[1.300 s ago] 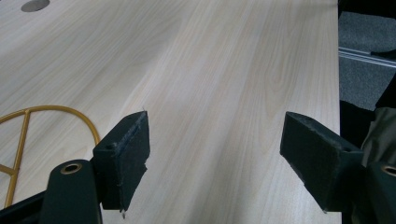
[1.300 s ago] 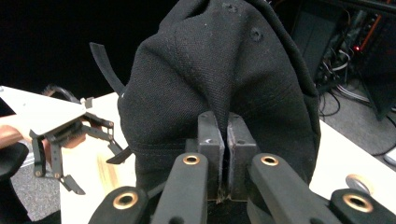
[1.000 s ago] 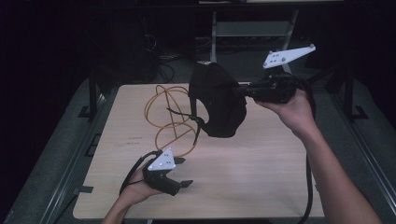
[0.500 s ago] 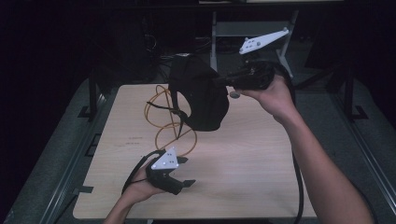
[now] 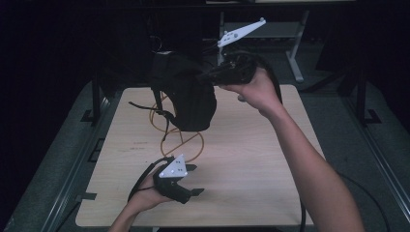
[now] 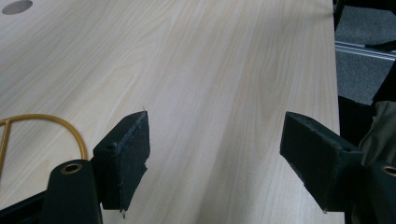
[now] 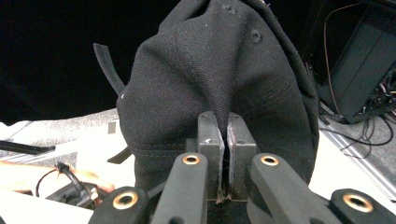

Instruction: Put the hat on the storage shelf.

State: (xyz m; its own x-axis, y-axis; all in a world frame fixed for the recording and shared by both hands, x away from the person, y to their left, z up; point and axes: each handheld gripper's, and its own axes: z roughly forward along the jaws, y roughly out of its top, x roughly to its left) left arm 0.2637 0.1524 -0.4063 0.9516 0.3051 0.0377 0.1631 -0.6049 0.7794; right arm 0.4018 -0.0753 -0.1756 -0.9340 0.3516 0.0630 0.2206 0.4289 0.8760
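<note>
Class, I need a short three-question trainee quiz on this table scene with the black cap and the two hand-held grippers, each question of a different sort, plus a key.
1. True or false: the right gripper has its jaws pinched shut on a fold of the black cap.
2. Multiple choice: how do the jaws of the left gripper stand? A) shut on the cap B) open with nothing between them C) shut on the wire hanger
3. Short answer: what lies on the wooden table under the lifted cap?

Key: 1 true. 2 B. 3 an orange wire hanger.
</note>
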